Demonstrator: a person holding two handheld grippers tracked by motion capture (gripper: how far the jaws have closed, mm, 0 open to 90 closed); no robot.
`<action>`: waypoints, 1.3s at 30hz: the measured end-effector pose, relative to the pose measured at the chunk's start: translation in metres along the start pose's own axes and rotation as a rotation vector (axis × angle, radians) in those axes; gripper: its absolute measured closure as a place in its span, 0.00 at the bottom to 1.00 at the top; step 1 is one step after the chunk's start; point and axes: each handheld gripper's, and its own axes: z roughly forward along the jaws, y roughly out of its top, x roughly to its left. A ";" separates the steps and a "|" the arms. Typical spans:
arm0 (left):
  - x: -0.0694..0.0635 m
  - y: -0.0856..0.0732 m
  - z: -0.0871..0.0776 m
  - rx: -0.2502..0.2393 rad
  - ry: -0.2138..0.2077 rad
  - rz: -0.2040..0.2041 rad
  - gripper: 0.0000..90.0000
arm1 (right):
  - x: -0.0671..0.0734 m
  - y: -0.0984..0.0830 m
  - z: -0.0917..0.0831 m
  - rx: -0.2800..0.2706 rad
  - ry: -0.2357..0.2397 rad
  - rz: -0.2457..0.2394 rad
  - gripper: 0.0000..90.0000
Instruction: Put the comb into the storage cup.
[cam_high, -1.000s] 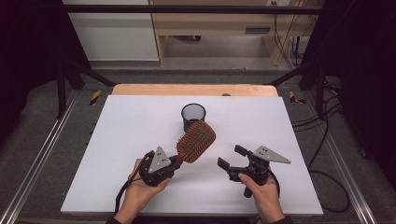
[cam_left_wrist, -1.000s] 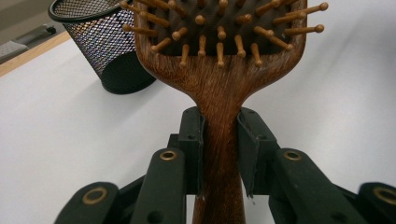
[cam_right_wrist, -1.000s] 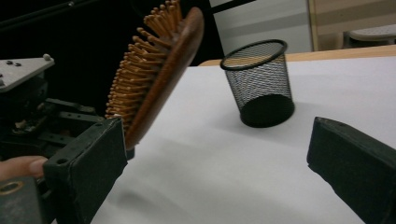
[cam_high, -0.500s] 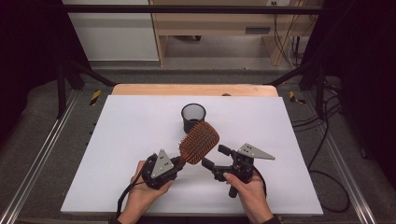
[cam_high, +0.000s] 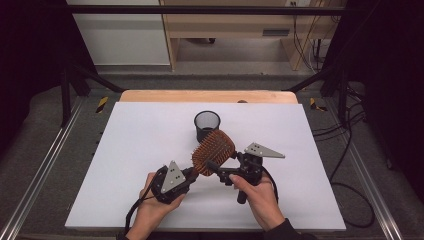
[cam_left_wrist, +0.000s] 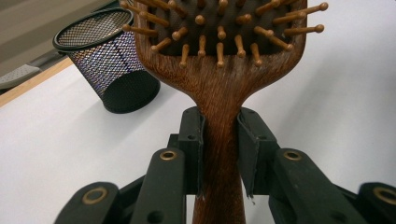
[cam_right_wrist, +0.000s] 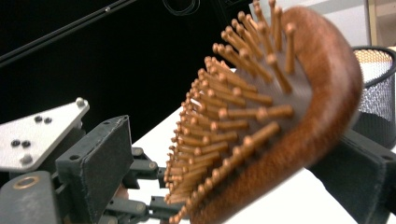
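tongs (cam_high: 200, 172) hold hairbrush (cam_high: 214, 151) over white table (cam_high: 140, 150).

white tabletop (cam_high: 150, 130) on a wooden edge, grey carpet (cam_high: 45, 130) around, wooden shelf unit (cam_high: 225, 25) behind, dark surroundings

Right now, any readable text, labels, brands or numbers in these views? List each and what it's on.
None readable.
wooden hairbrush: no brand or print on handle or head.
mesh cup: plain black mesh, no label.
white table top: blank.
grey plate on the right gripper: screw heads only, no marking.
yellow-black hazard stripes beside the table: a sign pattern, no words.
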 end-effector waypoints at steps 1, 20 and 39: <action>0.000 0.000 0.000 -0.003 0.001 -0.002 0.81 | 0.001 0.002 0.001 -0.001 -0.001 0.000 0.11; 0.002 -0.002 -0.002 -0.007 0.015 0.000 0.81 | -0.001 0.020 0.011 0.000 -0.028 0.010 0.22; 0.005 -0.003 -0.005 -0.025 0.015 -0.018 0.81 | 0.000 0.024 0.016 -0.004 -0.001 0.029 0.31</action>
